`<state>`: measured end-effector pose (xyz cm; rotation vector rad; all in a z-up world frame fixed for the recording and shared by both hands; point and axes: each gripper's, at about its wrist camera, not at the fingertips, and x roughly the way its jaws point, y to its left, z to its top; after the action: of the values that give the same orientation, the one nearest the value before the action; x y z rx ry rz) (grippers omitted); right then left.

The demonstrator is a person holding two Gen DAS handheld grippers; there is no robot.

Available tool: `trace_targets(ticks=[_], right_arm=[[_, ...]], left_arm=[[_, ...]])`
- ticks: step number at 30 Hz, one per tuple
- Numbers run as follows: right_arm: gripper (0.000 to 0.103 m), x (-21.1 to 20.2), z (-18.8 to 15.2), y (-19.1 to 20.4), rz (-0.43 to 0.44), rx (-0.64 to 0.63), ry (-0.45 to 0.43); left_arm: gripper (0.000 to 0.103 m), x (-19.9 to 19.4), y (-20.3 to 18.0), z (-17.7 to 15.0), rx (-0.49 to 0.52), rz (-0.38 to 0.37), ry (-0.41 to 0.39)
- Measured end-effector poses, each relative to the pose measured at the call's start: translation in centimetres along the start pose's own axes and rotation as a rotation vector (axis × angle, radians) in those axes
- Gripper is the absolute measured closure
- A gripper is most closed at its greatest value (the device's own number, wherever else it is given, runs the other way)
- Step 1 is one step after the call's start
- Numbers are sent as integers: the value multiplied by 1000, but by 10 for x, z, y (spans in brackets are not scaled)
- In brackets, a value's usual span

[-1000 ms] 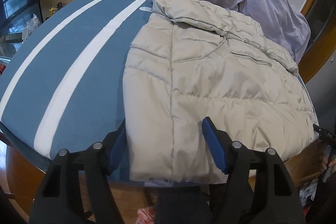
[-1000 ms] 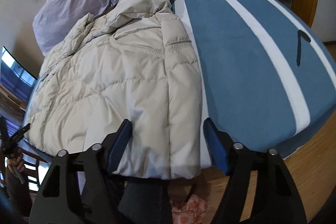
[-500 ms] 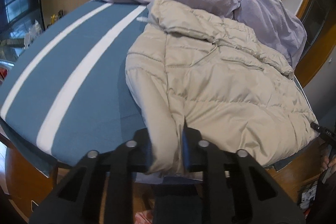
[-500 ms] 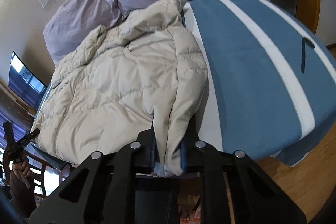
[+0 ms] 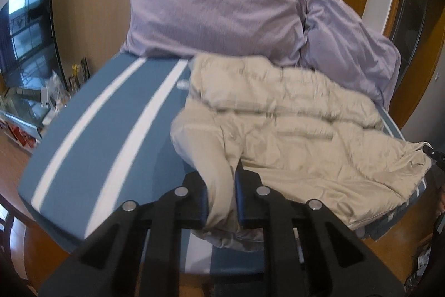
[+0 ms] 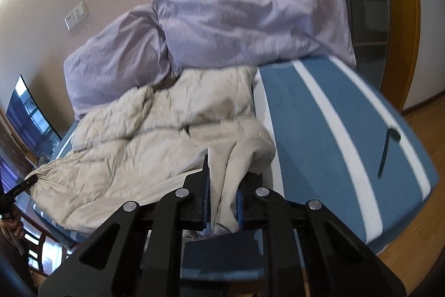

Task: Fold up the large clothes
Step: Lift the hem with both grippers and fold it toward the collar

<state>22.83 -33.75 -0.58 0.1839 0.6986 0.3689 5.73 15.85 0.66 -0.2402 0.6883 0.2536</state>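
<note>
A beige quilted puffer jacket [image 5: 292, 124] lies spread on the blue bed with white stripes [image 5: 91, 135]. My left gripper [image 5: 221, 199] is shut on the jacket's near hem corner and holds it raised off the bed. In the right wrist view the same jacket [image 6: 139, 146] fills the left half, and my right gripper [image 6: 222, 202] is shut on the other hem corner, also lifted. Fabric bunches between each pair of blue pads. The jacket's collar end rests near the pillows.
Two lilac pillows [image 5: 217, 16] [image 6: 250, 18] lean on the wall at the head of the bed. A television [image 5: 25, 27] stands at the left. A dark strap [image 6: 386, 152] lies on the bed's right part. Wooden floor [image 6: 411, 263] runs beyond the bed's edge.
Both grippers went from open around the hem to shut on it, then rose, lifting the hem corners so the near part of the jacket crumples upward.
</note>
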Motion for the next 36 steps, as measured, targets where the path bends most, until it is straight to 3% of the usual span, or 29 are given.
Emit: trace_targets(ticks=[7, 13, 25, 36], right_arm=[[88, 11, 57, 17, -37, -26, -78], [88, 36, 100, 32, -88, -66, -108], [88, 128, 161, 40, -190, -86, -103], [87, 242, 185, 28, -235, -32, -5]], left_arm=[[88, 0, -14, 56, 23, 45, -75], [88, 22, -24, 106, 11, 86, -114], [88, 117, -48, 189, 2, 182, -116], [88, 232, -43, 213, -31, 247, -43]])
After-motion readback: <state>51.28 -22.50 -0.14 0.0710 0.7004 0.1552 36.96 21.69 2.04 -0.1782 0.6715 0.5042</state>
